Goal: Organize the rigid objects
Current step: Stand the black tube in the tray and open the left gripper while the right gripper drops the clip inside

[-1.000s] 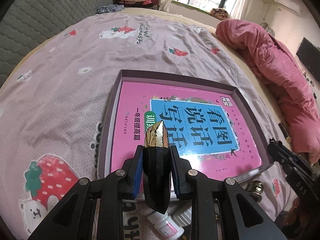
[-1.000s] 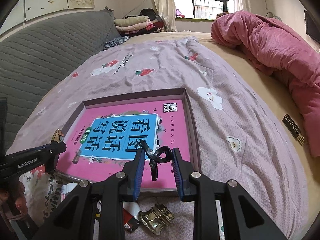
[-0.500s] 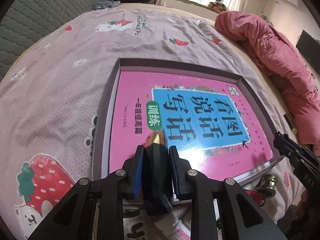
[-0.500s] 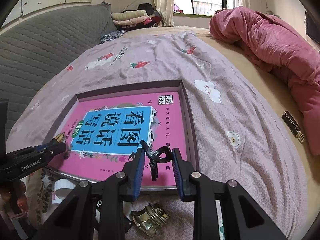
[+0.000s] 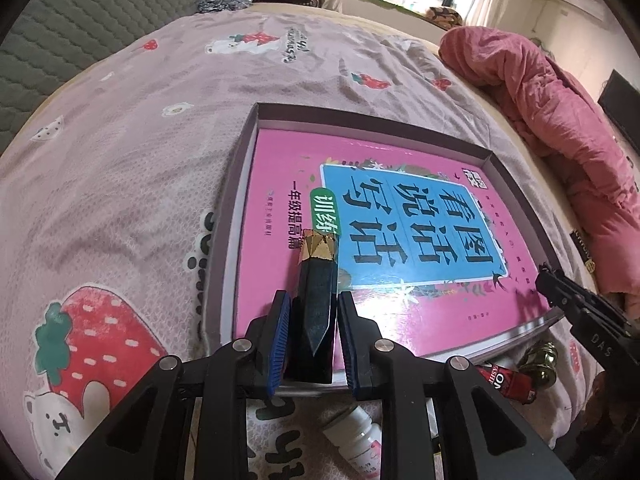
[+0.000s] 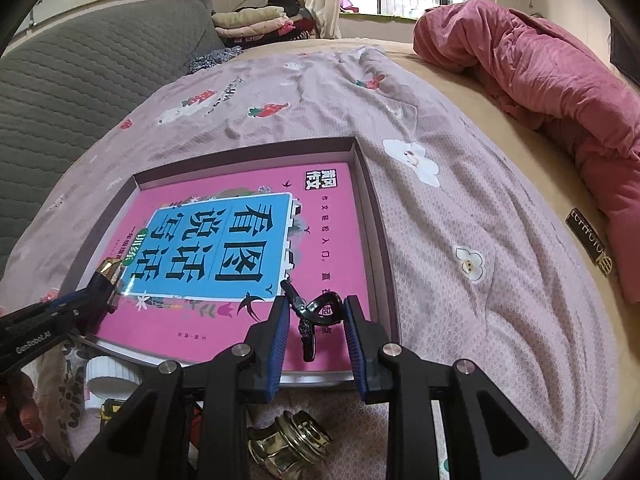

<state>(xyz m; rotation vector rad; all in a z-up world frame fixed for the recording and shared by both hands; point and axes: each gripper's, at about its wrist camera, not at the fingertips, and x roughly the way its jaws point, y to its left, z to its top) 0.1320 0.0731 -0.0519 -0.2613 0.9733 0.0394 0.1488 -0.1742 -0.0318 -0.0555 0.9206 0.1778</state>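
Observation:
A shallow purple-brown box (image 5: 245,160) lies on the bed with a pink and blue book (image 5: 280,168) inside. My left gripper (image 5: 312,320) is shut on a black faceted tube (image 5: 316,296) with a gold cap, whose tip points over the book's near left part. In the right wrist view that gripper (image 6: 102,280) comes in from the left edge. My right gripper (image 6: 316,316) is shut on a small black clip (image 6: 316,310), which hangs just above the near right part of the book (image 6: 332,208). Its black fingers (image 5: 568,296) show at the right of the left wrist view.
Loose items lie on the bedspread before the box: a brass knob (image 6: 288,444), a white bottle (image 5: 356,440), a red tube (image 5: 504,376) and a white cap (image 6: 108,372). A pink quilt (image 6: 540,80) is heaped at the right, a grey padded headboard (image 6: 80,80) at the left.
My left gripper has come lower and nearer over the book with the tube. The right gripper has sunk a little toward the book's near edge, still with the clip.

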